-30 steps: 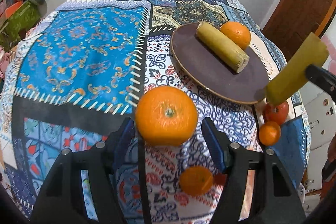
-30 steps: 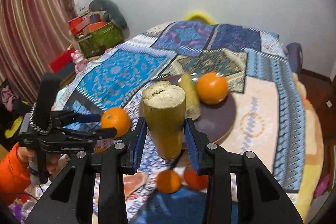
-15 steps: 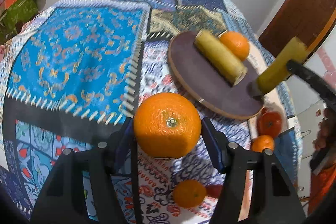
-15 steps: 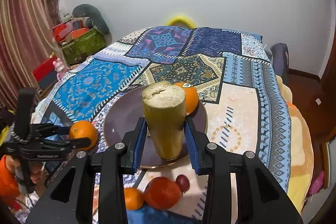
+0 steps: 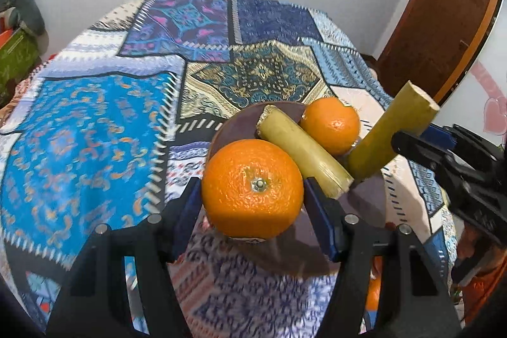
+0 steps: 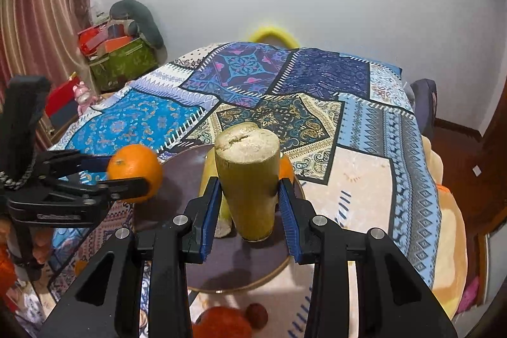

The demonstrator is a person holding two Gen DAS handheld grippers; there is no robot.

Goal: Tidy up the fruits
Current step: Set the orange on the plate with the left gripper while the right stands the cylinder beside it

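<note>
Clamped across its widest girth by the left hand-held gripper (image 5: 253, 205): a round, glossy orange with a dimpled rind (image 5: 252, 188), carried just above the near rim of the dark brown round plate (image 5: 367, 205) on the patchwork bedspread (image 5: 95, 129); likely firm, moderately heavy and prone to roll, so best pinched at the equator as now. Closed on the mid-length of a stiff, yellow-green cut sugarcane stalk (image 6: 247, 179) with a pithy end: the right hand-held gripper (image 6: 248, 208), tilted over the same plate. Judged rigid, smooth-skinned and slippery, so safest gripped centrally and laid beside the 2 pieces already there.
</note>
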